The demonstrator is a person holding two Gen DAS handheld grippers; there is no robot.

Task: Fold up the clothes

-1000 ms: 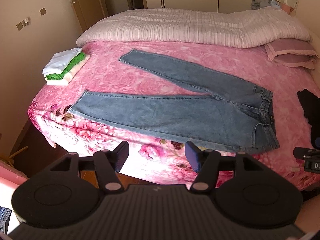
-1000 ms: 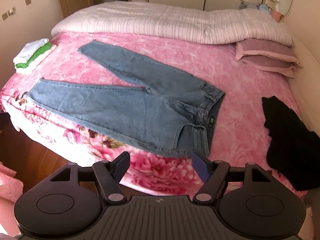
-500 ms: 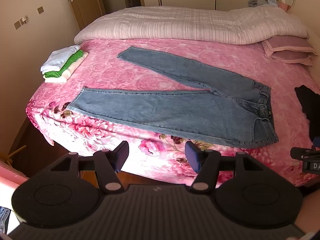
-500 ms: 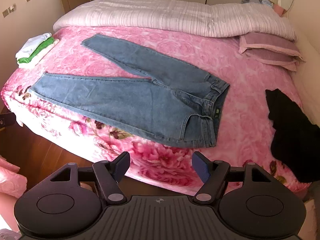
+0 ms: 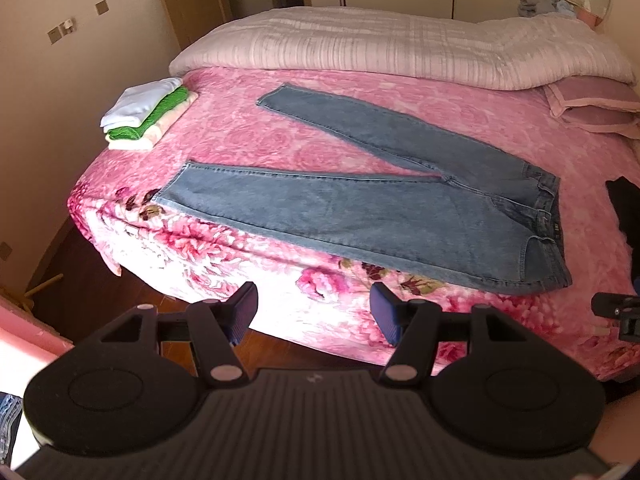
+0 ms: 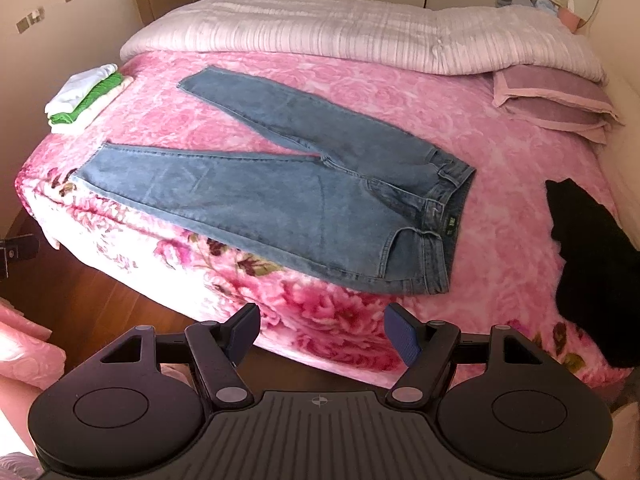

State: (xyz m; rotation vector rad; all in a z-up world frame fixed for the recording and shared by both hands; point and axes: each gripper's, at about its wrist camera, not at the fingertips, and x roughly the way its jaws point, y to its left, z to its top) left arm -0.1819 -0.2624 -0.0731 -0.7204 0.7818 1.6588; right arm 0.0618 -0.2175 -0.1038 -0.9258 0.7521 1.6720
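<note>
Black garment (image 5: 624, 208) cut off at right edge; small waistband label (image 6: 451, 222) on jeans (image 6: 280, 196) unreadable.

We see bare pink floral bedspread (image 6: 500, 184) between the blue jeans (image 6: 288, 200) and the black garment (image 6: 588, 240), wide enough for a gripper to pass. The wedge of bedspread between the two spread legs is open too. A stack of folded clothes (image 5: 148, 114) occupies the far left corner, apart from both leg hems. The rolled quilt (image 5: 380, 48) and flat pillow (image 6: 552, 104) block the far side.
</note>
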